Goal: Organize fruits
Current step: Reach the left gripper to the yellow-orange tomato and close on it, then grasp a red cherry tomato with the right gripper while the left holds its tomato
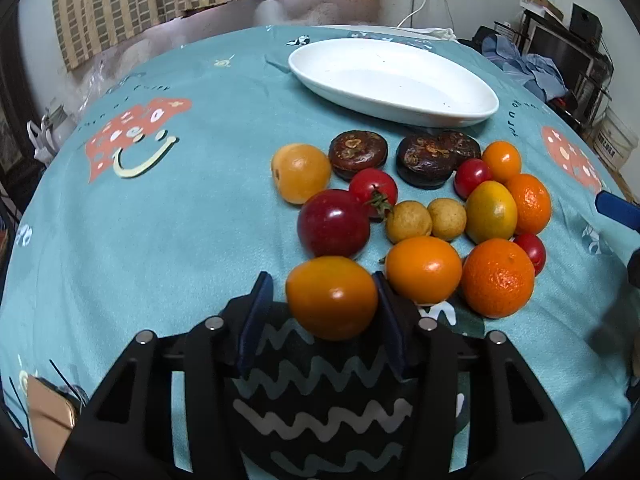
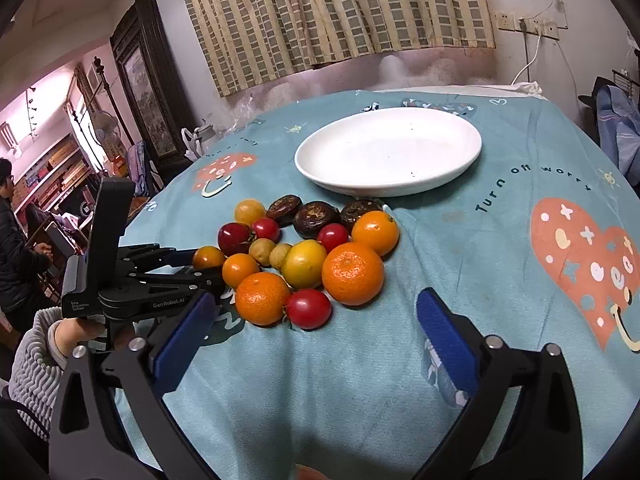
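Observation:
A pile of fruit (image 1: 424,208) lies on the teal tablecloth: orange and yellow tomatoes, red cherry tomatoes, tangerines, small tan longans and dark brown flat fruits. A white oval plate (image 1: 460,114) stands empty behind the pile. My left gripper (image 1: 324,300) has its blue pads around an orange tomato (image 1: 332,298) at the near left edge of the pile; the right pad touches it, a small gap shows on the left. My right gripper (image 2: 316,328) is open and empty, just in front of the pile (image 2: 304,256). The plate (image 2: 320,176) lies beyond it. The left gripper (image 2: 192,268) shows at left.
The round table (image 2: 500,264) is covered by a teal cloth with red heart prints. A curtain and wall sockets are behind it. A person stands at far left (image 2: 12,232). Shelves and clutter stand at the right of the room.

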Action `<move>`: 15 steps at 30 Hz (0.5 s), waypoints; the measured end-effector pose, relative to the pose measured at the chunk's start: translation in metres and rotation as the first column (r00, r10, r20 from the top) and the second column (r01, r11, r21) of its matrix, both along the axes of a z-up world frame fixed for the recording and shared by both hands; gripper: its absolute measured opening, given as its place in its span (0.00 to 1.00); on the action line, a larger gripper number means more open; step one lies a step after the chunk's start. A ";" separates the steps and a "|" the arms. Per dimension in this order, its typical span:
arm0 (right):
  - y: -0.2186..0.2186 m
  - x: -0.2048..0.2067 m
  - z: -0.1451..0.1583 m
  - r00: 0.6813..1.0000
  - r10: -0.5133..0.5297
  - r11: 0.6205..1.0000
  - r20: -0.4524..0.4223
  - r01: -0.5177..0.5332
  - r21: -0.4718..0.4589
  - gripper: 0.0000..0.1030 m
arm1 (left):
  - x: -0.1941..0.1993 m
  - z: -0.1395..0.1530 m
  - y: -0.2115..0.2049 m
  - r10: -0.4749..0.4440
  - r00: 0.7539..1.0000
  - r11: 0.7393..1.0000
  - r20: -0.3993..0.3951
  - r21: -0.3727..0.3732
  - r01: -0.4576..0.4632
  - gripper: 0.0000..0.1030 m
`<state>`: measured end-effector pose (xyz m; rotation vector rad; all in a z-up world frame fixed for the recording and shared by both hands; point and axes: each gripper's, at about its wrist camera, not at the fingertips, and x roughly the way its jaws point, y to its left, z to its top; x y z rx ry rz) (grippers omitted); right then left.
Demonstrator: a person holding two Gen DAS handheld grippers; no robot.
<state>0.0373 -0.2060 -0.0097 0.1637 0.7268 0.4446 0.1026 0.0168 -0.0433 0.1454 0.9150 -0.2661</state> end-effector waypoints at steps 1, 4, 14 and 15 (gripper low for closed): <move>-0.001 0.000 0.000 1.000 -0.003 1.000 -0.004 0.003 -0.004 0.93 | 0.000 0.000 -0.001 -0.012 1.000 1.000 0.000 -0.009 0.012 0.41; 0.000 0.003 -0.004 1.000 -0.012 1.000 -0.017 0.011 -0.014 0.83 | -0.004 0.002 -0.001 -0.009 1.000 1.000 0.006 -0.004 0.009 0.41; 0.020 0.021 -0.026 0.991 -0.017 0.994 -0.134 0.002 -0.109 0.62 | -0.021 0.024 0.029 0.061 0.995 0.993 0.073 -0.109 -0.053 0.41; 0.021 0.023 -0.028 0.989 -0.019 0.994 -0.145 0.003 -0.107 0.59 | -0.021 0.025 0.031 0.064 0.995 0.991 0.074 -0.120 -0.055 0.41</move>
